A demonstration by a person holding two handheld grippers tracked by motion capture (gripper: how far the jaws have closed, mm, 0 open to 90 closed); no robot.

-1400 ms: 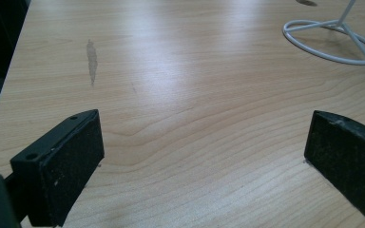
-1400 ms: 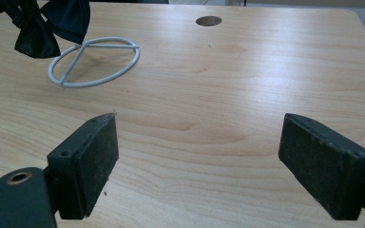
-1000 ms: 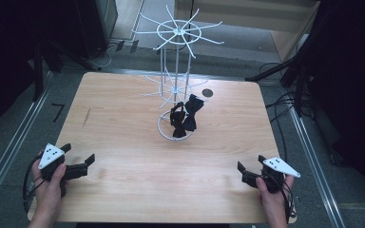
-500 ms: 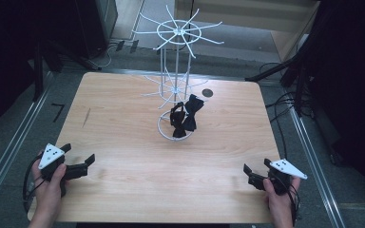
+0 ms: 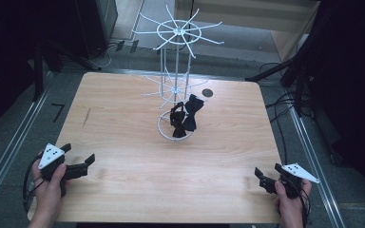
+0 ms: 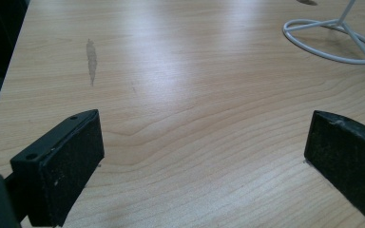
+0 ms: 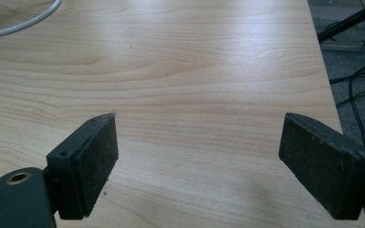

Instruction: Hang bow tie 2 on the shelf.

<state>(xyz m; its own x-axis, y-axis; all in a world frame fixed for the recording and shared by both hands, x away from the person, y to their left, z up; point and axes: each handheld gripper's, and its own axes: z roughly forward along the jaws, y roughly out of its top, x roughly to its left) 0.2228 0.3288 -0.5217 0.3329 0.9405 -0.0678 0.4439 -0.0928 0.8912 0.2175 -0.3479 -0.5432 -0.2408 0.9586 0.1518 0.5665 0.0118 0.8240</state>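
Note:
A white wire display rack (image 5: 177,71) stands at the middle back of the wooden table (image 5: 123,123), with two tiers of spokes. Black bow ties (image 5: 185,118) hang from its lower tier, over the round base ring (image 6: 332,40). My left gripper (image 5: 79,154) is held low over the near left corner, open and holding nothing; its view shows the jaws wide apart (image 6: 204,152) above bare wood. My right gripper (image 5: 268,172) sits at the near right corner, also open and holding nothing (image 7: 199,152). Both are far from the rack.
A small dark round spot (image 5: 207,93) marks the table right of the rack. A grey smear (image 6: 91,57) lies on the wood at the left. Cables (image 5: 285,109) and dark stands run along the floor past the table's right edge (image 7: 323,71).
My right gripper has drifted right and nearer, toward the table's near right corner. The left gripper and the rack have not moved.

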